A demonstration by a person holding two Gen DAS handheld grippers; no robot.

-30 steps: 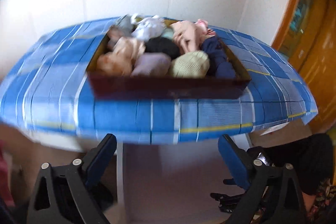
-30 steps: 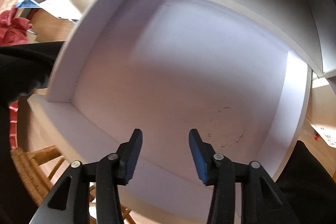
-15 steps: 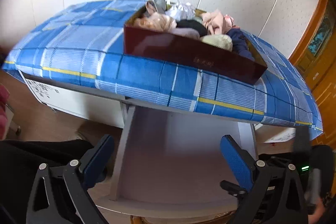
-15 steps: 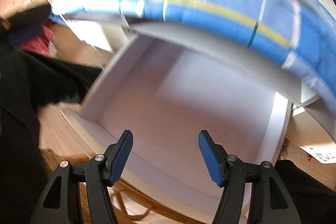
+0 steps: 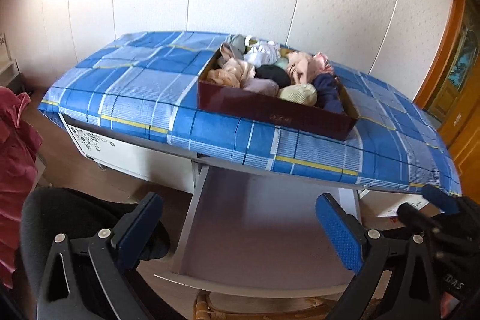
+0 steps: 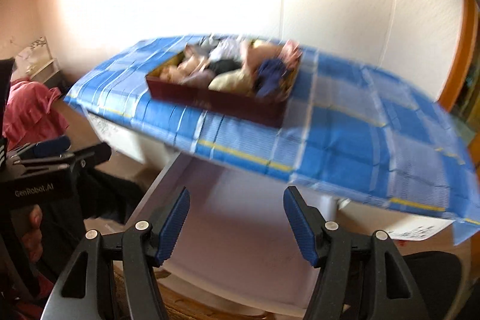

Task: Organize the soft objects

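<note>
The soft objects point(image 5: 270, 74), rolled and bunched pieces of cloth in beige, white, black, navy and pale yellow, lie packed together in a dark red box point(image 5: 279, 114) that sits on the bench point(image 5: 126, 98), which is covered by a blue checked cloth. Below the bench's front edge a pale drawer point(image 5: 264, 233) stands pulled out, and its floor shows nothing in it. That fits either a sort into the box already finished or a move from box to drawer yet to come; the pictures do not settle which. The left hand-held gripper point(image 5: 240, 230) hangs spread wide and holds nothing, low in front of the drawer; the right hand-held gripper point(image 6: 237, 225) is likewise spread and bare, its view blurred. Open cloth lies to the left and right of the box, so there is room on both sides. The overhanging bench edge sits just above the drawer's back part, and the drawer's raised side walls bound any reach into it.
</note>
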